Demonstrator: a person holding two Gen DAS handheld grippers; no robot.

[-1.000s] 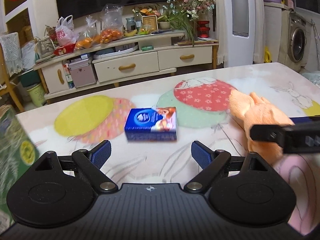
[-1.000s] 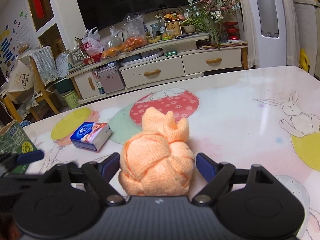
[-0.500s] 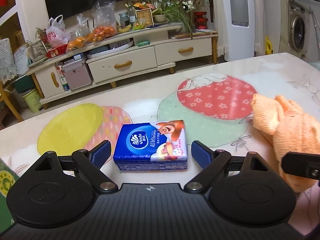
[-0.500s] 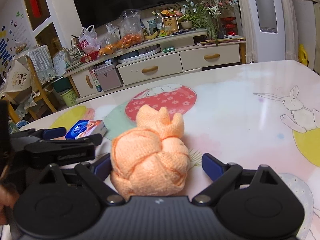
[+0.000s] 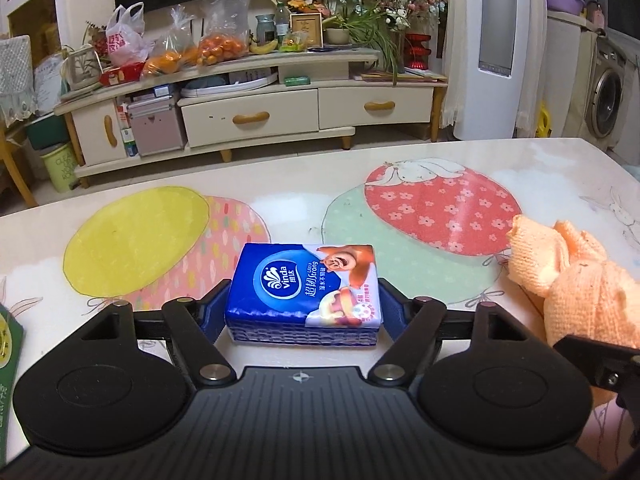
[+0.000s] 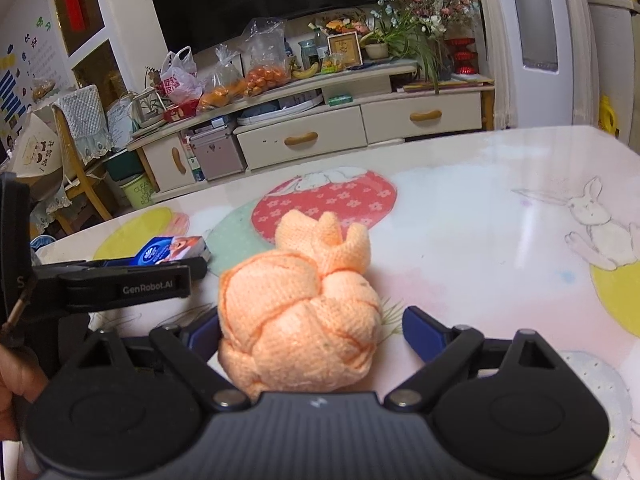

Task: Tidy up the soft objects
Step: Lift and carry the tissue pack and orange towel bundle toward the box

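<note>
The pack point(image 5: 300, 284) of tissues is a soft oblong in glossy blue film, printed with a cartoon animal. It lies flat on the table point(image 5: 280, 200), near the front edge. The left tongs point(image 5: 302, 308) have just been closing. The pack sits between them and the blue pads point(image 5: 386, 314) lie against its two short sides, so they grip it.

To the right of it is the cloth point(image 6: 300, 320), an orange waffle-weave towel rolled into a plump braided ball with loose corners point(image 6: 324, 236) sticking up behind. It rests on the table between the fingers of the right tongs point(image 6: 310, 328). These have also just been closing a little, but they stand apart. The right pad point(image 6: 416, 328) is clear of the fabric, and the left one is just at its side.

The tabletop is smooth and shiny, printed with pastel ovals, a red flowered patch point(image 5: 440, 204) and line-drawn rabbits point(image 6: 600, 220).

In the right view the black arm of the left tongs crosses the left side and hides part of the pack. A hand point(image 6: 16, 380) holds it at the frame's edge. A green box point(image 5: 8, 344) peeks in at the left of the table.

Beyond the table stands a long cream cabinet point(image 5: 256, 92) with rounded wooden handles. It is loaded with bags of oranges point(image 5: 222, 46), bananas, a framed picture and a leafy plant point(image 5: 372, 20). A washing machine point(image 5: 606, 100) stands at the far right.
</note>
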